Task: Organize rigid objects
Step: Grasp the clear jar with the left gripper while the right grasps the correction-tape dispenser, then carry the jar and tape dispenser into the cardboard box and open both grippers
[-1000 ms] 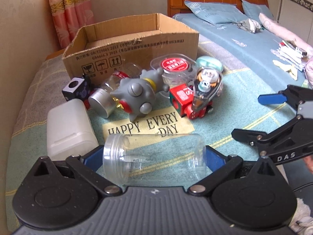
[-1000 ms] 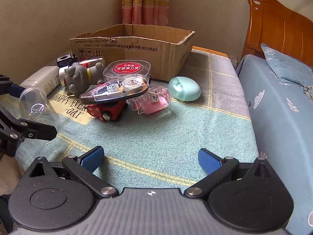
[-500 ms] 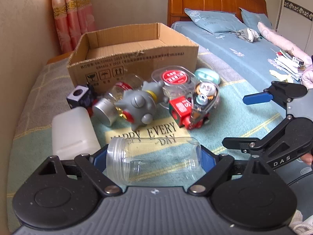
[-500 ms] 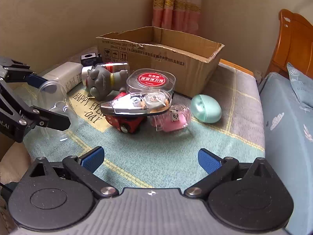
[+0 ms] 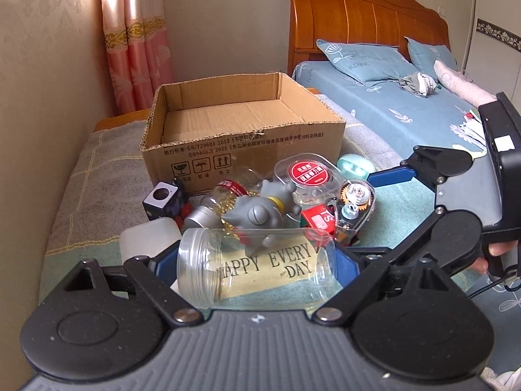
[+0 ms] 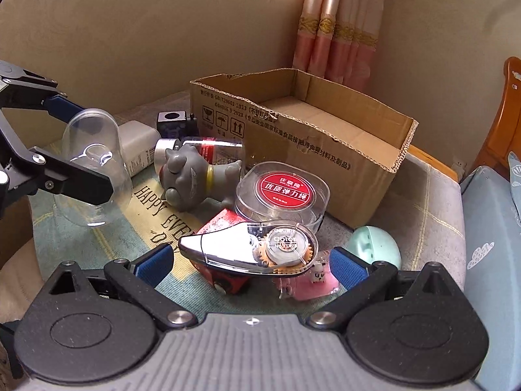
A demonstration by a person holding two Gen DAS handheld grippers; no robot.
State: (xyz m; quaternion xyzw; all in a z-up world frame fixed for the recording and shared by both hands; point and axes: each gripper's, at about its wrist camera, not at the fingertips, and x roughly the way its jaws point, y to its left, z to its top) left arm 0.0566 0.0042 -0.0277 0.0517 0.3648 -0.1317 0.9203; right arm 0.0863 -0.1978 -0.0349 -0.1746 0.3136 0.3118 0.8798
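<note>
- Cardboard box (image 5: 241, 130), open-topped and empty at upper centre, presumably there to receive the clutter heaped before it.
- Clear jar (image 5: 257, 273), lying sideways at lower centre, clamped end to end by the left gripper (image 5: 257, 268) for carrying.
- Right gripper (image 6: 250, 262) spreads open around the tape dispenser (image 6: 250, 249), lower centre, not pressing it.

You are looking into the corner of a bedroom with plain beige walls (image 5: 221, 16). A pink curtain (image 5: 136, 52) with a gold patterned band hangs there, and daylight comes through it. To your right stands a bed with a polished wooden headboard (image 5: 358, 22), a blue sheet (image 5: 374, 104) printed with small white flowers, and two matching blue pillows (image 5: 361, 60). A crumpled grey cloth (image 5: 416, 84) lies on the sheet. Nearer you, a lower surface is covered by a checked grey and teal blanket (image 5: 97, 176) with thin yellow lines.
</note>
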